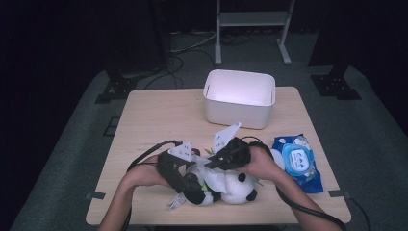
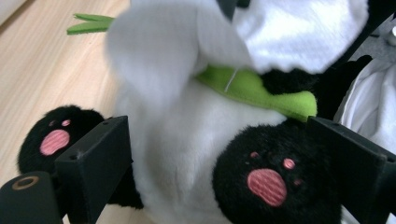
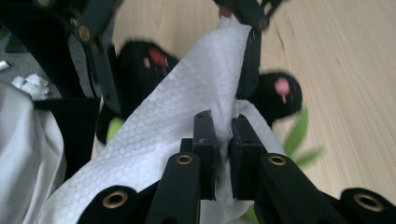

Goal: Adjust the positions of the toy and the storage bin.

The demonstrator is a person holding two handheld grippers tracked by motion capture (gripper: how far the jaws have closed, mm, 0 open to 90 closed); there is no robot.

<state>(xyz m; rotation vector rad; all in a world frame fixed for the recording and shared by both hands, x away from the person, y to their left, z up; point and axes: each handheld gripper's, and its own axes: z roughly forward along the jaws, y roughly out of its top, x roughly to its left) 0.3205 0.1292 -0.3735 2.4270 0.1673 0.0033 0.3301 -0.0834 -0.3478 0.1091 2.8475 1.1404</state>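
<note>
A black-and-white panda plush [image 1: 226, 185] lies on its back on the wooden table [image 1: 159, 115] near the front edge. My left gripper [image 1: 185, 180] clasps its lower body: in the left gripper view the jaws [image 2: 222, 140] stand wide, pressed against the white belly [image 2: 187, 140] and one black foot [image 2: 271, 182], while the other foot sits outside the left jaw. A green felt leaf [image 2: 261, 91] crosses its chest. My right gripper [image 3: 223, 130] is shut on a white wipe [image 3: 187, 107] that drapes over the panda's belly between its two feet.
A white open bin [image 1: 239, 98] stands at the back middle of the table. A blue pack of wet wipes [image 1: 297, 161] lies to the right of my right hand. Cables trail from both grippers toward the front edge.
</note>
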